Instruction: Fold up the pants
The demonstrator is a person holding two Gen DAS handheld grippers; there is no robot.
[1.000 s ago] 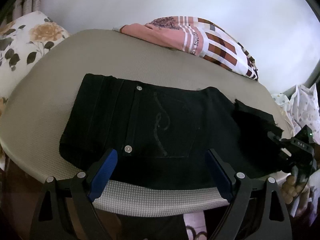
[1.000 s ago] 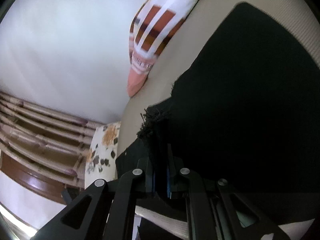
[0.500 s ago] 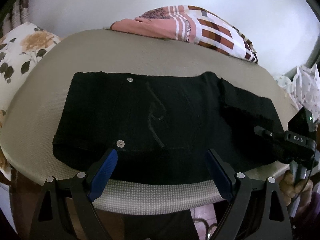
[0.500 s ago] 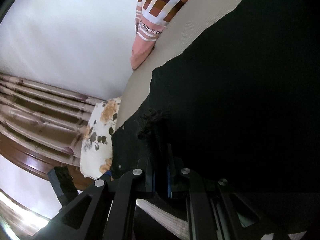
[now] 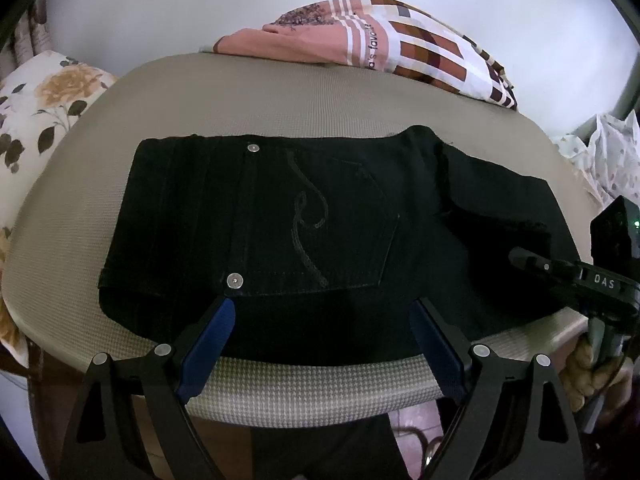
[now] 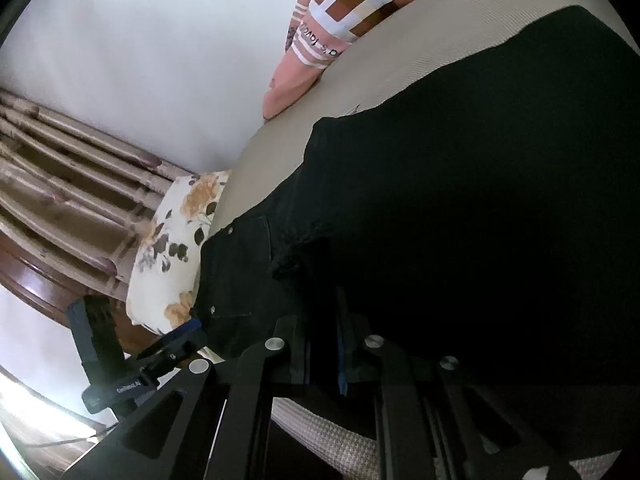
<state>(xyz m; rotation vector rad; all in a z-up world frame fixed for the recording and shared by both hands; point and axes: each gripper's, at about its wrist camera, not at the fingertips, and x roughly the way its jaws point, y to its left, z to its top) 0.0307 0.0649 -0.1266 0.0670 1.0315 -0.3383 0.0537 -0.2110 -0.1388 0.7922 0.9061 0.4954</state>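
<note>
So right up close, our left gripper (image 5: pixel 322 332) hangs over the near edge of the beige padded table (image 5: pixel 320 384) with its blue pads (image 5: pixel 208 336) spread wide and nothing between them. Just past them lie the black pants (image 5: pixel 320 216), folded into a squat block in the middle of the table, back pocket with the swirly stitching facing up and two rivets showing.

Over on our right side, the right gripper (image 6: pixel 322 344) has its jaws nearly together on the frayed hem end of the folded-over leg (image 6: pixel 292 256). From the right wrist view the dark fabric sits between the pads and looks only lightly pinched; the jaws have just been easing apart by a hair. The left wrist view catches that same gripper lying low across the right end of the pants, with the person's hand below the table edge.

We'd say we're at the tail of a fold: leg laid over, about to be let go. Next move probably calls for opening fully, backing out without dragging the hem, then smoothing or one more fold.

Further back there's a pink and striped garment (image 5: pixel 380 52) at the far edge, a floral pillow (image 5: pixel 36 112) off left, then the white wall (image 5: pixel 200 0).
</note>
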